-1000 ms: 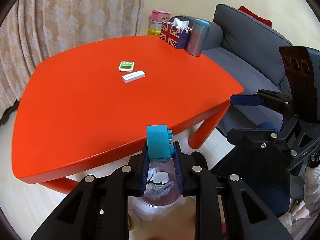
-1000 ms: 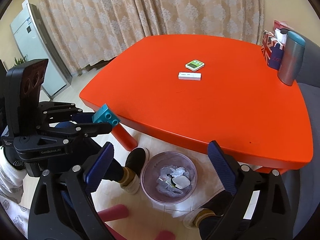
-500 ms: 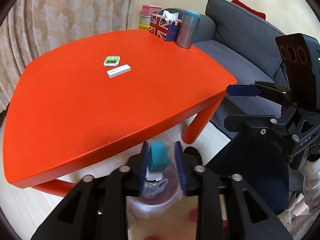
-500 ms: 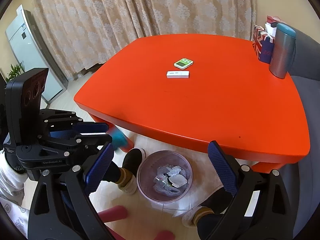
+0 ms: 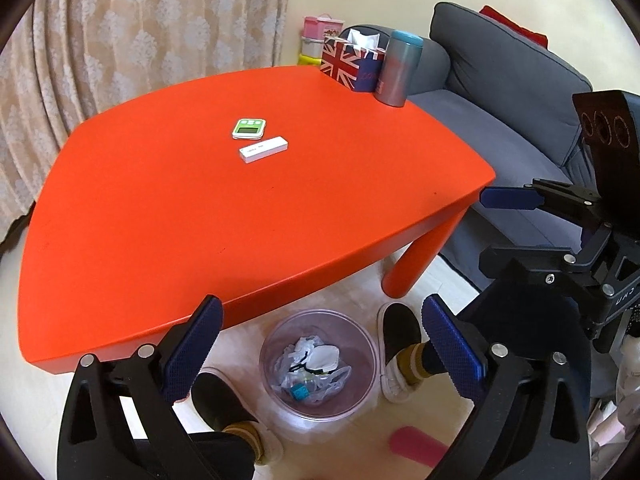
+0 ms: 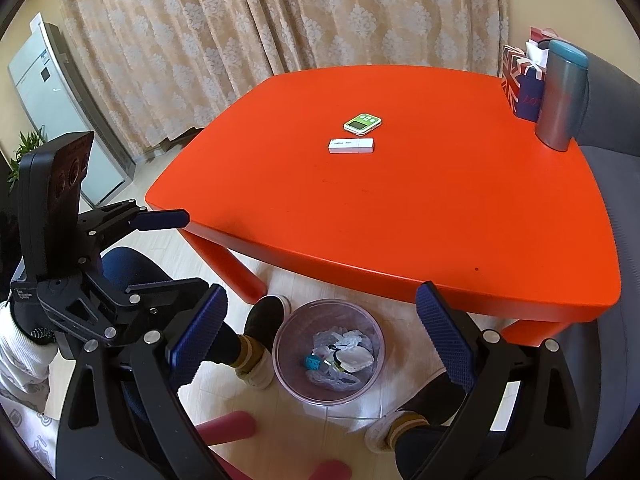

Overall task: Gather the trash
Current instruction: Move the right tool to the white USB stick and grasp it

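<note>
Left claw: the left gripper [image 5: 320, 344], low in frame, is opening wide and now empty, having released its block.
Block: small teal plastic brick [image 5: 299, 392] now lies, apparently loose, among crumpled wrappers in the clear round plastic bin [image 5: 276, 340].
Right claw: the right gripper [image 6: 320, 336] gapes, empty.
Around: orange table [image 5: 200, 220] overhangs the bin's far rim.

Living room: sofa [image 5: 520, 80], curtains [image 6: 280, 20]

Open drop to the bin
Bin [image 5: 318, 364] mouth clear; table [image 5: 248, 208] edge overhangs at 12 o'clock, shoes [image 5: 400, 338] flank it.
</note>
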